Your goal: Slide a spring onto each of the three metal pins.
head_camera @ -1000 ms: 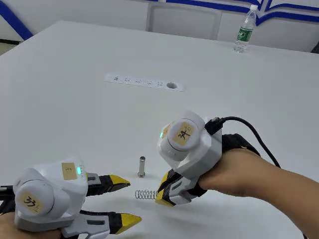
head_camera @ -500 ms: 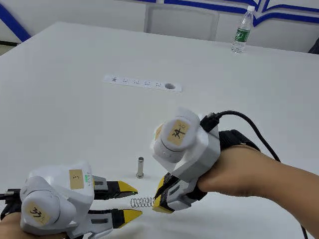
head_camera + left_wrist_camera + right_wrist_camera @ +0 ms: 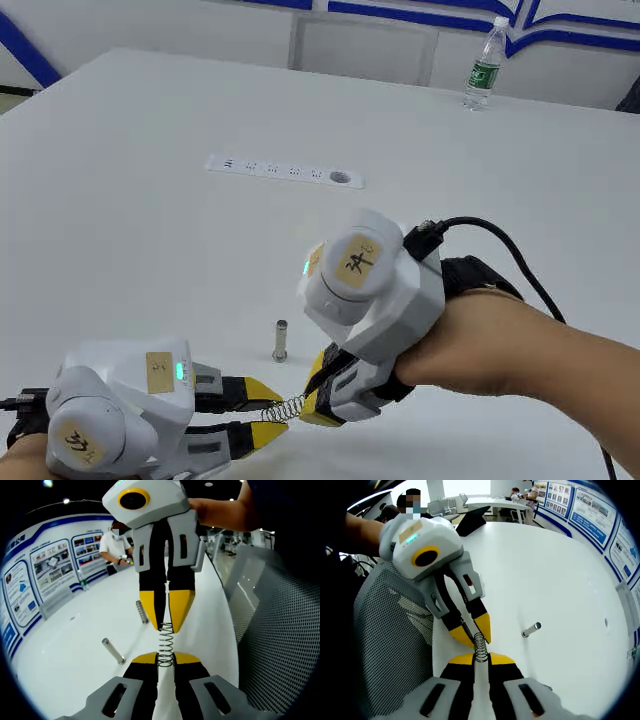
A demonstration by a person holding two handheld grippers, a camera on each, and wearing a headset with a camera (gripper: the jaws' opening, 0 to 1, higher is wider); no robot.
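Note:
A short metal spring (image 3: 285, 408) spans the gap between my two grippers, just above the white table (image 3: 150, 250). The right gripper (image 3: 316, 402) is shut on its right end; in its own view the spring (image 3: 479, 646) rises from its yellow tips (image 3: 479, 658). From the left, my left gripper (image 3: 268, 411) has its jaws drawn in against the spring's other end (image 3: 165, 649), beside its own tips (image 3: 165, 658). One bare metal pin (image 3: 280, 340) stands upright just beyond the spring, also seen as the pin (image 3: 113, 651) and the pin (image 3: 531, 629). A ribbed grey cylinder (image 3: 142, 612) stands farther off.
A white power strip (image 3: 285, 171) is set into the table's middle. A water bottle (image 3: 483, 62) stands at the far right edge. The right gripper's black cable (image 3: 505, 250) runs over the person's forearm. A mesh chair back (image 3: 395, 645) is close behind the left gripper.
The right gripper has carried the spring leftward and slightly up. The left gripper has come in toward it, and its jaws have narrowed from wide apart onto the spring's free end.

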